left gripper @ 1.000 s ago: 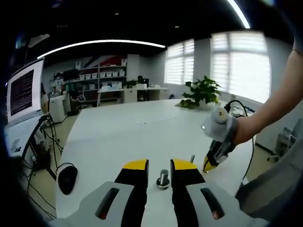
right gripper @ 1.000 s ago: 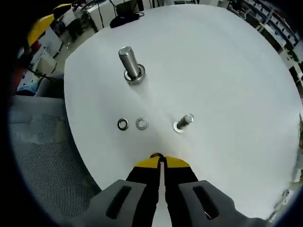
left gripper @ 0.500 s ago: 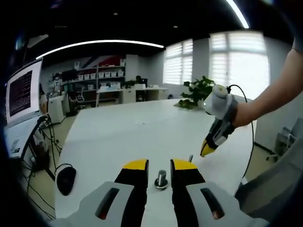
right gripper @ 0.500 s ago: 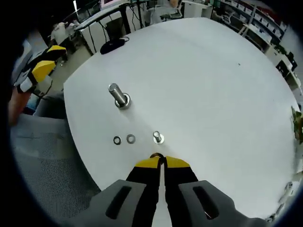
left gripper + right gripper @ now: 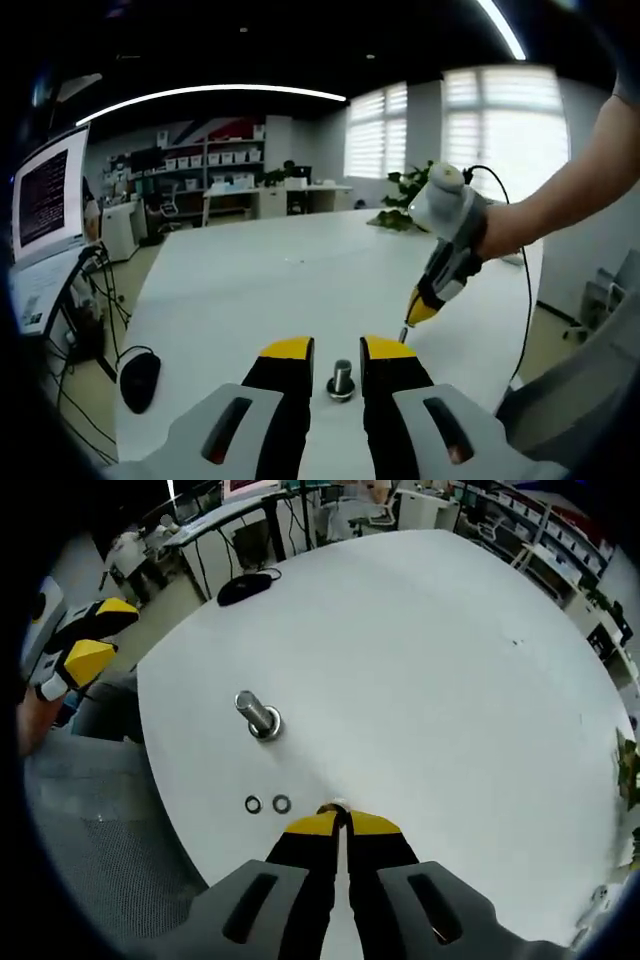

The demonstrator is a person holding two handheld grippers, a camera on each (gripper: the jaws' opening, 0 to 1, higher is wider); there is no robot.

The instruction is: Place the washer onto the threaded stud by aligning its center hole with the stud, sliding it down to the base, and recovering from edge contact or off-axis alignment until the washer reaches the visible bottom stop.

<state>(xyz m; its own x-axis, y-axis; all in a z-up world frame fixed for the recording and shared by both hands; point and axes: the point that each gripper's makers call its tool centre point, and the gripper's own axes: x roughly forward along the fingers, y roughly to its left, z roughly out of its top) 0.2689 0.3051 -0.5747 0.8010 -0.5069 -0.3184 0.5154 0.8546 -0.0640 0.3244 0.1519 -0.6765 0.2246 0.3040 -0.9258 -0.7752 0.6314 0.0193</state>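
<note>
My left gripper [image 5: 338,350] is open low over the white table [image 5: 250,290], its yellow-tipped jaws standing either side of the large threaded stud [image 5: 341,379]. My right gripper [image 5: 334,823] is shut, its tips just above a small stud [image 5: 335,805] that barely shows. In the left gripper view the right gripper [image 5: 419,309] points down at that small stud [image 5: 403,334]. Two loose washers [image 5: 253,804] [image 5: 282,804] lie side by side left of my right jaws. The large stud [image 5: 258,713] stands upright beyond them. The left gripper [image 5: 85,645] shows at the table's left edge.
A black mouse [image 5: 141,377] lies near the table edge, also seen as the mouse [image 5: 248,583] at the far side. A monitor [image 5: 48,195] stands off the table to the left. A potted plant [image 5: 425,195] sits at the far end. Grey mesh [image 5: 110,860] lies beside the table edge.
The right gripper has moved down and toward the small stud, still shut; the stud now sits right at its tips. The left gripper has stayed put around the large stud.
</note>
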